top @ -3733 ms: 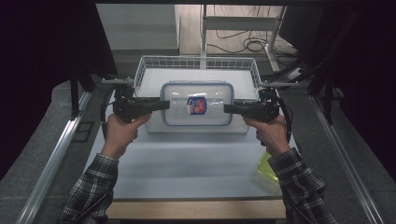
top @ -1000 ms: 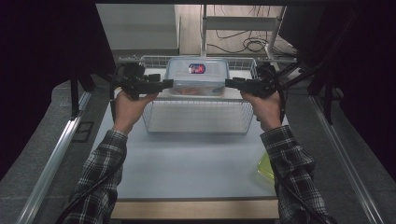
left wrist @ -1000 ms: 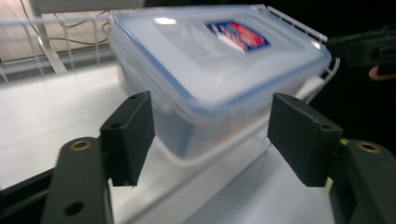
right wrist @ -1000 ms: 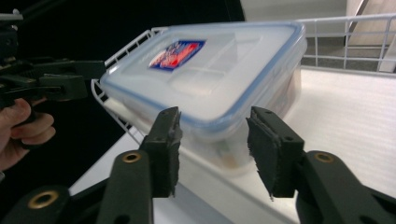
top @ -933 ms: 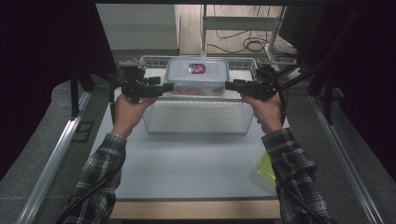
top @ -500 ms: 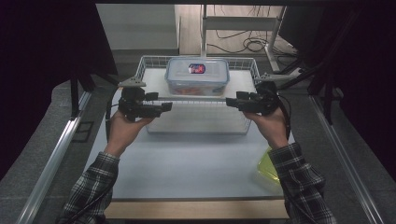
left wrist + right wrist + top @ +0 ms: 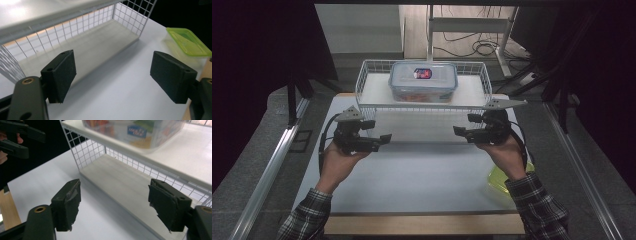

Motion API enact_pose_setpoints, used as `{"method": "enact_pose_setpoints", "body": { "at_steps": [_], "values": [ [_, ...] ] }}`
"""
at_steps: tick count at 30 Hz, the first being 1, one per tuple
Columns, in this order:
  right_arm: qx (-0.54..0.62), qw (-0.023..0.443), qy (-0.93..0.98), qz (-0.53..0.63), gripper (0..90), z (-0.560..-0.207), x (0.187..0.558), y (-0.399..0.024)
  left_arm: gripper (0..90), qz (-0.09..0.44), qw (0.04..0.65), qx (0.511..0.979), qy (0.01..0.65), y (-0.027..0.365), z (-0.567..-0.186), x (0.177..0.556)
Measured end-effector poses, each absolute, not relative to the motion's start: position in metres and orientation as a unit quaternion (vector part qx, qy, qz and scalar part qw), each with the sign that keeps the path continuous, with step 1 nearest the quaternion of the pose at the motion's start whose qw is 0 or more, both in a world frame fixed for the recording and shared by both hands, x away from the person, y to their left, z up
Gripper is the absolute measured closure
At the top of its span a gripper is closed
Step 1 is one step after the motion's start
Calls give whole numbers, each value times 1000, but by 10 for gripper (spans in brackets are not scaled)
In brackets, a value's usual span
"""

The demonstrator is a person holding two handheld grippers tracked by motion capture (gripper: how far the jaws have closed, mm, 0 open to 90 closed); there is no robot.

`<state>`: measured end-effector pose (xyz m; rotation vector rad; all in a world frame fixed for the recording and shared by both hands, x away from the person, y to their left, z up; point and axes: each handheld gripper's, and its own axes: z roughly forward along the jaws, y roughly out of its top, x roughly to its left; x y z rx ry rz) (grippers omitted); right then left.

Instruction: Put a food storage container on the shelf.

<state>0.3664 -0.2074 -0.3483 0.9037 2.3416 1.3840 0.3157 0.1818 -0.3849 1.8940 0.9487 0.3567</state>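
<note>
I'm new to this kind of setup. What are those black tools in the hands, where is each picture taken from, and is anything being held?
A person holds two hand-held grippers, the left gripper and the right gripper. The high view looks down on the white table; each of the other two views rides on one gripper, looking along its black jaws. A clear lidded food container sits on the top shelf of a white wire rack. A green-lidded container lies by the right forearm. Both grippers are open and hold nothing; their jaws have just been opening.

place: lab-style recording bench | signs: white table (image 7: 412,175) walled by black curtains (image 7: 257,75); metal frame rails (image 7: 267,170); loose cables (image 7: 472,47) on bare floor
</note>
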Motion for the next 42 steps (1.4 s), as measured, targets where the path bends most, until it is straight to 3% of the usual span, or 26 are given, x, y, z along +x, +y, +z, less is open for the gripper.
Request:
{"method": "enact_pose_setpoints", "body": {
  "at_steps": [11,21,42],
  "values": [
    [314,140,815,466,138,-379,341,-216,166,152,480,766,399,191,-409,277],
    [312,149,815,465,69,-404,318,-224,120,137,472,770,406,188,-433,265],
    [319,173,818,447,34,-455,284,-236,47,164,456,778,399,185,-496,235]
  ]
}}
